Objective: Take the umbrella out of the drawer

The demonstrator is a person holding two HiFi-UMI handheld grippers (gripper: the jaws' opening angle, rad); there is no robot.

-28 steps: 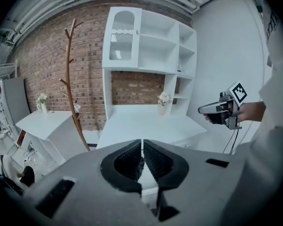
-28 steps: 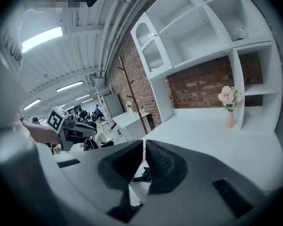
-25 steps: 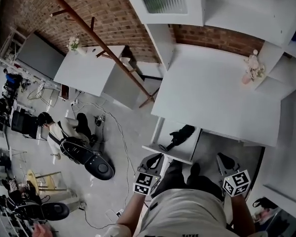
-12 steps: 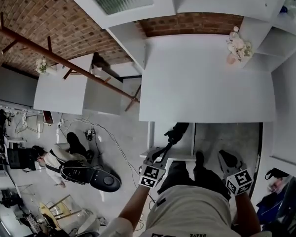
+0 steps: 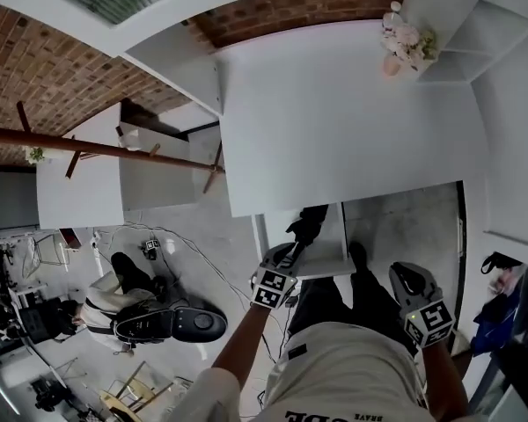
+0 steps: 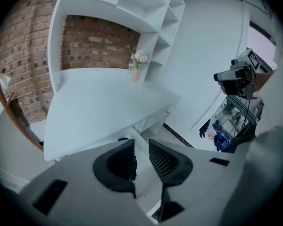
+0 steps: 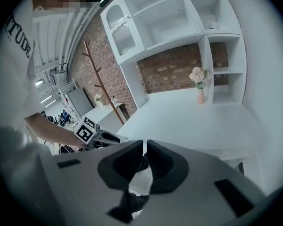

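The left gripper [image 5: 283, 258] has its jaws a narrow way apart, just now opening, and its own view shows only white drawer floor in the gap, so it grasps nothing. In the head view its tips sit at the near end of the black umbrella [image 5: 308, 225], which lies from them toward 1 o'clock in the open drawer [image 5: 330, 258] under the front edge of the white table [image 5: 352, 121]. The umbrella's long axis runs roughly 7 to 1 o'clock, nearly in line with this gripper, so I judge that the grasp falls to the left hand at the near end. The right gripper [image 5: 409, 281], jaws drawn together on nothing, hangs well apart at about 4 o'clock from the umbrella, outside the drawer.
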